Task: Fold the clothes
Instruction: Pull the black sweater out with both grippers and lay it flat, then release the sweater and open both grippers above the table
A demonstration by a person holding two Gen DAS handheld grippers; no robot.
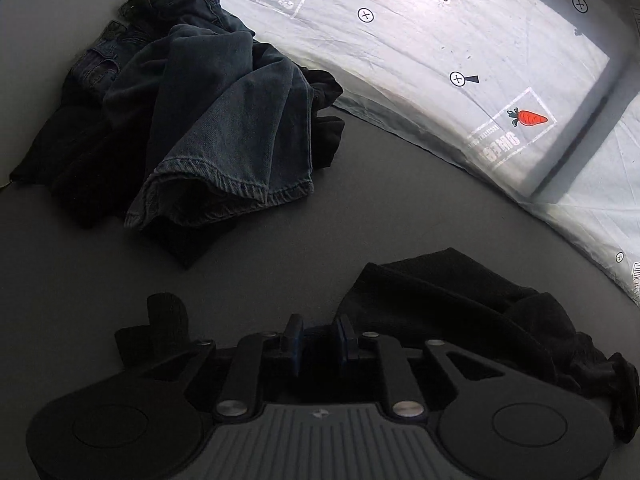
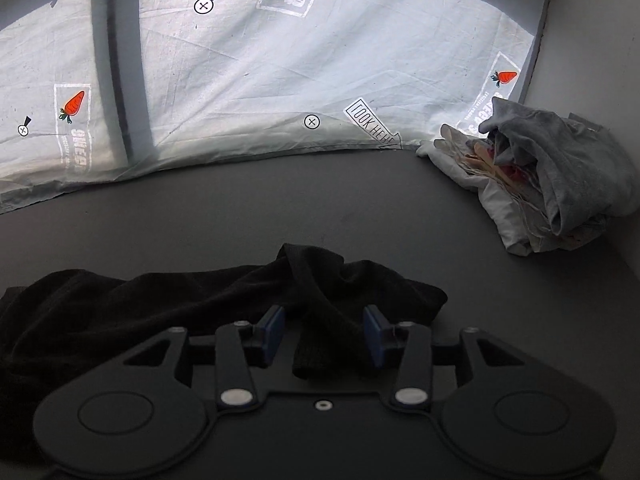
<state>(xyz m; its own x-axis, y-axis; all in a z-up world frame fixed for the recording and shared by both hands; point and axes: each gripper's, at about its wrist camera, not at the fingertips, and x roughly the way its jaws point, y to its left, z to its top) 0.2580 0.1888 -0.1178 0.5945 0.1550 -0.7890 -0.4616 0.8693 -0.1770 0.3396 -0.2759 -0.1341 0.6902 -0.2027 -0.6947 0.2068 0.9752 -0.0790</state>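
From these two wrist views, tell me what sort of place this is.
Probably a home laundry-folding spot: a plain grey tabletop holding heaps of dark blue jeans and pale mixed garments, beside a carrot-printed white sheet.

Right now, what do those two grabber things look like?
Both are matte black, with two round discs at the base, silver rivets and slim linkage bars. The left gripper has a ribbed grey plate with a small round emblem. The right gripper has blue pads on its jaws and a smooth black plate.

Both wrist views low, angled down over grey table (image 1: 360, 208); shared: black garment (image 2: 160, 304), printed sheet (image 2: 280, 72).
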